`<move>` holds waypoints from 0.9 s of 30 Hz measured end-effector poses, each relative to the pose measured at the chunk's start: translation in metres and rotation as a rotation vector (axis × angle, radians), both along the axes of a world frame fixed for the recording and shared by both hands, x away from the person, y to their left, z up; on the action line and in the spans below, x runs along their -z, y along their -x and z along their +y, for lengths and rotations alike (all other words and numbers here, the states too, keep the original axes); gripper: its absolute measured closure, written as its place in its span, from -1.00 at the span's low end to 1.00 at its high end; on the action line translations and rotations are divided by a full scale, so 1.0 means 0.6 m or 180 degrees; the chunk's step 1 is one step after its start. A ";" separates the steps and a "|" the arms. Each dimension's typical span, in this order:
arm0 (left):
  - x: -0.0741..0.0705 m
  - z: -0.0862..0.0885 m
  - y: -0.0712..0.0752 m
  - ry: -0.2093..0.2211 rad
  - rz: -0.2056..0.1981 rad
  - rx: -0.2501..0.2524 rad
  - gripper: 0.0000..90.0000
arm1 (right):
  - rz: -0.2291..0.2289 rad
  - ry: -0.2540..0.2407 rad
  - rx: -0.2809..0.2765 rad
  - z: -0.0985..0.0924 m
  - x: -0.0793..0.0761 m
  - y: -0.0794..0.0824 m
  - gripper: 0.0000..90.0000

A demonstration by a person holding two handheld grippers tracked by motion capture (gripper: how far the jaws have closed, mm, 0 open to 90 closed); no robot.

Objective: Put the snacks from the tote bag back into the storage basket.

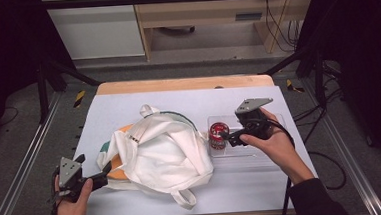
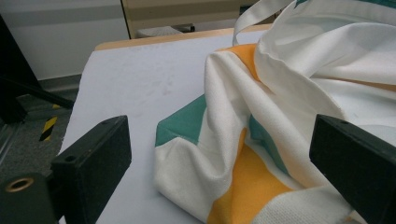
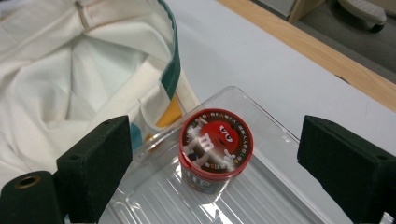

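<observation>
Fingers of both grippers spread wide, holding nothing; high view: left gripper (image 1: 104,177) at tote bag (image 1: 156,152), right gripper (image 1: 226,134) by candy tub (image 1: 217,136) in clear tray (image 1: 261,153); left gripper view: bag soft, limp; right gripper view: tub rigid, light, likely slick; grasp its sides below the lid.

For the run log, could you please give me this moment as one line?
left tool: open at white canvas tote bag | right tool: open around red-lidded candy tub | tub upright in clear plastic tray

One cloth bag (image 1: 156,152), left-centre. One clear tray (image 1: 261,153), right. One red-lidded tub (image 1: 217,135) in tray. Two grippers.
</observation>
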State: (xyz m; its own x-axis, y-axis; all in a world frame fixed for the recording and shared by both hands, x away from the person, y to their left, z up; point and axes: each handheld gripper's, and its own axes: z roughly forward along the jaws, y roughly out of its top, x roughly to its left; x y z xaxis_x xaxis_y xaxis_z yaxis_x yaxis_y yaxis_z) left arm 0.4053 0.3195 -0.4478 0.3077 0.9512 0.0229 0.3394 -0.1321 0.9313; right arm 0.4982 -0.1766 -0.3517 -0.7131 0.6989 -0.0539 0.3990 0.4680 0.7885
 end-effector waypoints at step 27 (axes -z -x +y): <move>0.000 0.007 0.005 0.0054 -0.0067 -0.0043 -0.91 | -0.0397 -0.0368 0.0829 -0.084 -0.006 0.132 -0.81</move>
State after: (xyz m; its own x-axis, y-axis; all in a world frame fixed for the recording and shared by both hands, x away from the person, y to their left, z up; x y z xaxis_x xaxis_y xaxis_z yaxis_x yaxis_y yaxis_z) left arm 0.4026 0.3236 -0.4478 0.2944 0.9556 0.0131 0.3212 -0.1119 0.9404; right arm 0.4191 -0.2271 -0.3481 -0.5020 0.8640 -0.0393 0.3905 0.2670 0.8810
